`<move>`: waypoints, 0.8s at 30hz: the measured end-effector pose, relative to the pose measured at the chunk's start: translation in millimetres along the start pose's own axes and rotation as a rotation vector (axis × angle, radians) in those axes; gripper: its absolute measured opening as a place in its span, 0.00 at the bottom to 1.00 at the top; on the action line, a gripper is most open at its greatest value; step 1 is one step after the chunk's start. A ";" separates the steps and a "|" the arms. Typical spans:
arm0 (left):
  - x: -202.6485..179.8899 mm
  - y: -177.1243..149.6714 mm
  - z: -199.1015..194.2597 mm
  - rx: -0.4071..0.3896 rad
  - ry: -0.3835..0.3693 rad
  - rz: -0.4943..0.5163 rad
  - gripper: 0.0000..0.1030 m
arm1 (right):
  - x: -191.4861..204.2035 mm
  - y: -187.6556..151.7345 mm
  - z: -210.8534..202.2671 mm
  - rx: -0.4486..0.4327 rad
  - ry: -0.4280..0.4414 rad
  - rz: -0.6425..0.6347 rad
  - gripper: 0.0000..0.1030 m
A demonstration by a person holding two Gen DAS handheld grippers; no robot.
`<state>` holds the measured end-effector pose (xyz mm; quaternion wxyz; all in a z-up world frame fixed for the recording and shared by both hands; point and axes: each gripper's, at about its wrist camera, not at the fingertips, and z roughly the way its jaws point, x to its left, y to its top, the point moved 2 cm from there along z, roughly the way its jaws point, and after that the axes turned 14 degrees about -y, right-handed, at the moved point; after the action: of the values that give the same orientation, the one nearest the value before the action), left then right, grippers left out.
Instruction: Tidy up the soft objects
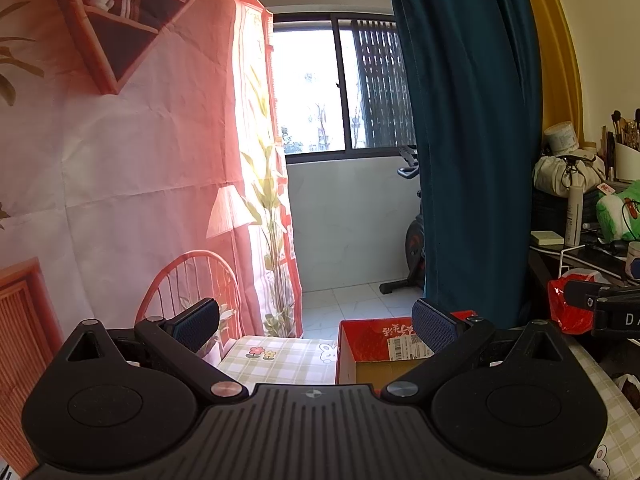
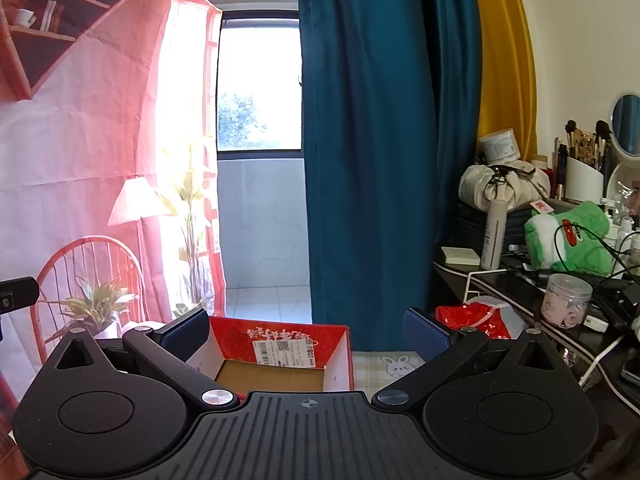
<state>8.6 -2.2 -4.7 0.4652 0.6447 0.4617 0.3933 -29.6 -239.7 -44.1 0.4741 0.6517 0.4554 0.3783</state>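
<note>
Both hand-held grippers — left point(image 1: 316, 326), right point(image 2: 306, 334) — hang wide apart, holding nothing, above the red box point(image 2: 280, 356) on the checked tabletop point(image 1: 280, 360). No soft object shows near it; the green plush point(image 2: 568, 240) lies well apart, so reaching risks snagging cables.

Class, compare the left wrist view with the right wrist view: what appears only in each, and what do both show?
Only the left wrist view shows the exercise bike beyond the curtain and the flower print on the checked tablecloth. Only the right wrist view shows the round mirror and the clear lidded jar. Both show the open red box, the teal curtain, the green plush, and an open, empty tool: left tool, right tool.
</note>
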 end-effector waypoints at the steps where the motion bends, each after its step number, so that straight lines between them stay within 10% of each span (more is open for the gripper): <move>1: -0.4 -0.2 0.1 0.000 0.003 0.000 1.00 | -0.1 0.1 0.0 0.000 0.000 0.000 1.00; 24: -4.7 -0.5 -0.4 0.002 0.013 0.007 1.00 | 0.0 0.1 -1.1 0.001 -0.006 -0.001 1.00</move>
<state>6.8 -6.6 -5.4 0.4603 0.6443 0.4628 0.3985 -30.7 -239.4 -43.7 0.4753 0.6530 0.4544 0.3758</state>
